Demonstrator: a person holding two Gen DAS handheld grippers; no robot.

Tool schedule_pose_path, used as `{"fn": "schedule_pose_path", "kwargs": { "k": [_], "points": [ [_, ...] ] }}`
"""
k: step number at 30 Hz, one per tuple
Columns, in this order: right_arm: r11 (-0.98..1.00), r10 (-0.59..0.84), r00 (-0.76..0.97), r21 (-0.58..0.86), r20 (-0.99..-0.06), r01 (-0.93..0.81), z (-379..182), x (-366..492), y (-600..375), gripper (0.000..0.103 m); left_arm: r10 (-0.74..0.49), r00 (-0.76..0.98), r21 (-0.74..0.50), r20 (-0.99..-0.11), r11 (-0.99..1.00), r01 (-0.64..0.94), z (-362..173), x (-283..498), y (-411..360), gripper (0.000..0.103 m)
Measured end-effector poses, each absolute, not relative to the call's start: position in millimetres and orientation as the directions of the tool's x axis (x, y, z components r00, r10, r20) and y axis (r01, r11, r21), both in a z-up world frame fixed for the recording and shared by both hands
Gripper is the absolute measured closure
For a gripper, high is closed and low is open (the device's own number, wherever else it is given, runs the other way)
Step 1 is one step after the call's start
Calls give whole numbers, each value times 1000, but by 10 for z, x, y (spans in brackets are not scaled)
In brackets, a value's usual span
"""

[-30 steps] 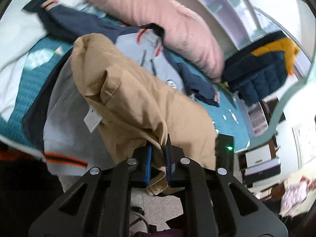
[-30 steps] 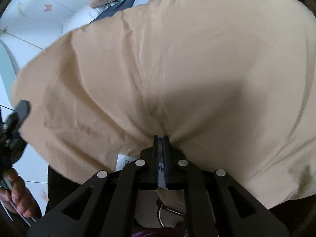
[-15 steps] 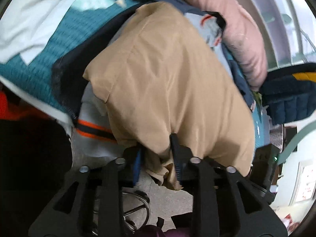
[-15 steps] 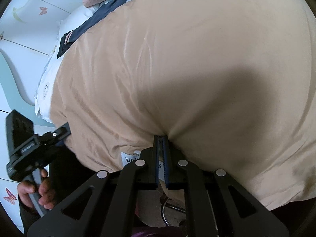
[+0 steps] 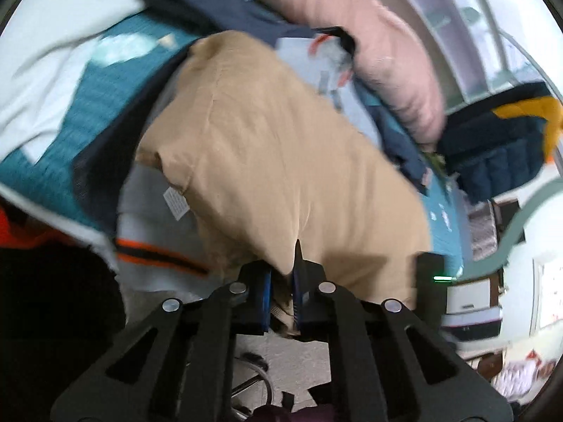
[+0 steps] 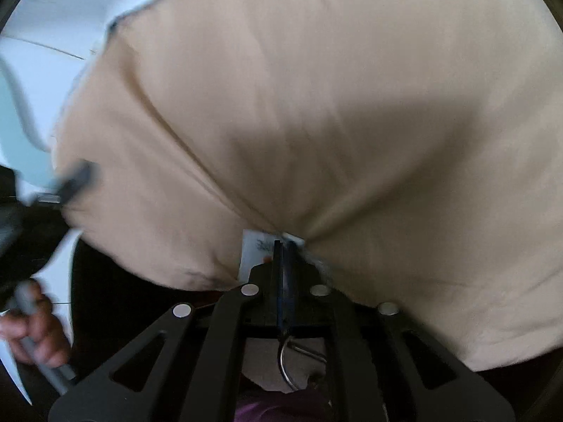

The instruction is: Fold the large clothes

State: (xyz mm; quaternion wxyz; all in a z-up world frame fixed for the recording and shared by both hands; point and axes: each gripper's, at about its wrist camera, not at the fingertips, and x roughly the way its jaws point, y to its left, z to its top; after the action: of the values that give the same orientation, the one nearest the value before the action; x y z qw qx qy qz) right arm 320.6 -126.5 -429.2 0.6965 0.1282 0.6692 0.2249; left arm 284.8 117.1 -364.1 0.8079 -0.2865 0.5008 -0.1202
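Note:
A large tan garment (image 5: 274, 161) hangs stretched between both grippers above a bed. My left gripper (image 5: 281, 281) is shut on its near edge, with bunched tan cloth between the blue pads. In the right wrist view the tan garment (image 6: 316, 123) fills nearly the whole frame. My right gripper (image 6: 284, 256) is shut on its edge beside a white label (image 6: 255, 249). The left gripper's body shows at the far left of the right wrist view (image 6: 67, 186), held by a hand (image 6: 38, 334).
Under the garment lie a grey piece with an orange stripe (image 5: 155, 225) and a teal bedspread (image 5: 91, 105). A pink pillow (image 5: 369, 35), a navy and light-blue garment (image 5: 316, 56) and a navy and yellow quilted jacket (image 5: 499, 147) lie behind. Floor (image 5: 281, 355) shows below.
The tan garment has shifted and pulled tauter between the grippers. The left gripper's jaws have closed tighter on the cloth. Both views are blurred by motion.

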Motion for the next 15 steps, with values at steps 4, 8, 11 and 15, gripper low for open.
{"fn": "schedule_pose_path", "kwargs": {
  "k": [4,8,11,15],
  "points": [
    [844,528,47,518,-848,-137,-4158,3195,-1342,100,-522,491,-592,-697,806,17,-3416,2881,898,95],
    [834,551,165,534,-818,-136,-3892,3131,-1559,98,-552,493,-584,-672,805,104,-3226,2986,596,95],
    [836,549,198,534,-812,-127,-3855,3090,-1647,98,-575,476,-578,-666,800,157,-3147,3094,334,95],
    [833,545,285,548,-788,-77,-3764,3047,-1922,98,-609,442,-567,-658,788,241,-3034,3177,-43,95]
  ]
}}
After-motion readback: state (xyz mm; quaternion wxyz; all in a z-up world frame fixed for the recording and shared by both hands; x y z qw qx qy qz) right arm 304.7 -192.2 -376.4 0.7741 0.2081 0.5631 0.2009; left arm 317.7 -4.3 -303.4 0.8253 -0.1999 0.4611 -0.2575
